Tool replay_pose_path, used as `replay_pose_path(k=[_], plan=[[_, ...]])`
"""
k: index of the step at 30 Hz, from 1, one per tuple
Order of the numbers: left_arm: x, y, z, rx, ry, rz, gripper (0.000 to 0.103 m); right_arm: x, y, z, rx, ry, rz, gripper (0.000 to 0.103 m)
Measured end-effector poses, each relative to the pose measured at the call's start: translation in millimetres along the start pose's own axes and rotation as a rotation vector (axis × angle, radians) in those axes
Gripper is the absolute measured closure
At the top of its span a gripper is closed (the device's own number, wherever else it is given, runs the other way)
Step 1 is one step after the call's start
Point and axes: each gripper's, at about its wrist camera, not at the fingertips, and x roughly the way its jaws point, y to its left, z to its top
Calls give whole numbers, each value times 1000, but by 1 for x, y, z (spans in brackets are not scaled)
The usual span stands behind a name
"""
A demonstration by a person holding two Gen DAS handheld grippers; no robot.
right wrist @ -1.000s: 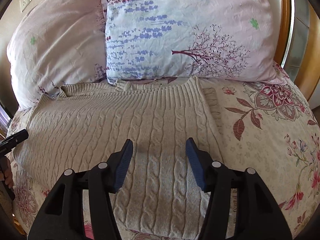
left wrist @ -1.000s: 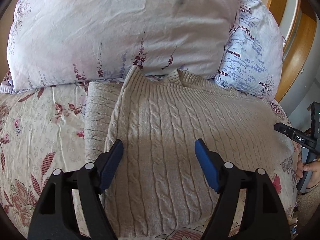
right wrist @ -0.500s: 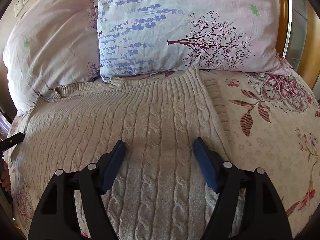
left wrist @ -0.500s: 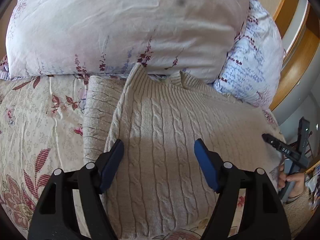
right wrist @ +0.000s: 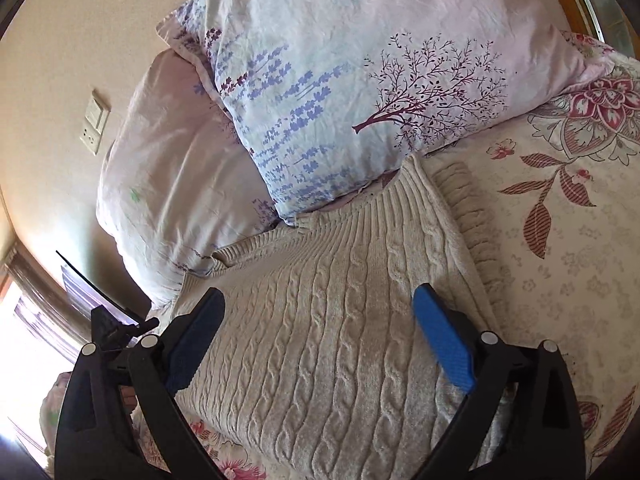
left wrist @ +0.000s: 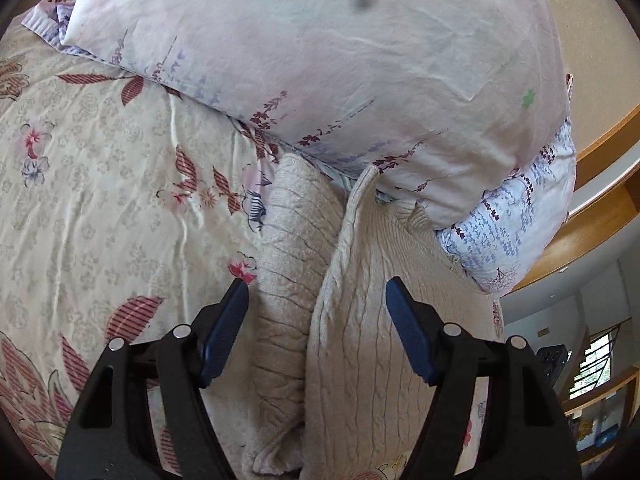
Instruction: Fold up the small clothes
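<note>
Left wrist view: left gripper (left wrist: 316, 312) is spread wide, holding nothing, hovering over the sweater's (left wrist: 372, 320) own left edge. Directly ahead between the fingers lies the sleeve (left wrist: 284, 280), folded flat alongside the body; its long axis runs away from the gripper toward the white pillow (left wrist: 320, 60), whose lower edge overlaps the shoulder/collar end. So the thing to take is straight in front and slightly below, lengthwise w/ the gripper's line. To the left, only floral bedsheet (left wrist: 100, 200). A blue-print pillow (left wrist: 520, 232) sits far right, w/ wooden headboard (left wrist: 600, 220) behind.

Right wrist view: right gripper (right wrist: 318, 324) also wide apart, empty, over the sweater's (right wrist: 320, 340) opposite side. Cable ribs run from the gripper up to the collar, which tucks just under the blue-print pillow (right wrist: 360, 100). The other sleeve (right wrist: 468, 220) lies beside the body, just outboard of the right finger (right wrist: 444, 344). Bedsheet (right wrist: 560, 260) beyond it. Left gripper body shows dimly at lower left edge; wall switch (right wrist: 94, 120) well off.

Judgement: each gripper is nearest its own sleeve edge, so a side fold inward looks likely. Obstacle: pillows press on the top end, so lifting near the shoulders could drag cloth or snag; grabbing lower is prob. safer.
</note>
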Motion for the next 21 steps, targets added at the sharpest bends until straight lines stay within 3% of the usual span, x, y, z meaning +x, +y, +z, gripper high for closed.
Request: replay_pose_path(k=[6, 12, 17, 21], plan=[[9, -3, 4, -14, -4, -18, 33, 1, 2, -1, -21, 1, -11, 6], [17, 0, 7, -67, 3, -43, 49, -4, -5, 0, 21, -15, 31, 6], [23, -8, 8, -64, 8, -8, 53, -6, -4, 1, 19, -18, 38, 6], [32, -16, 2, -66, 53, 4, 76, -9, -4, 2, 19, -32, 39, 6]])
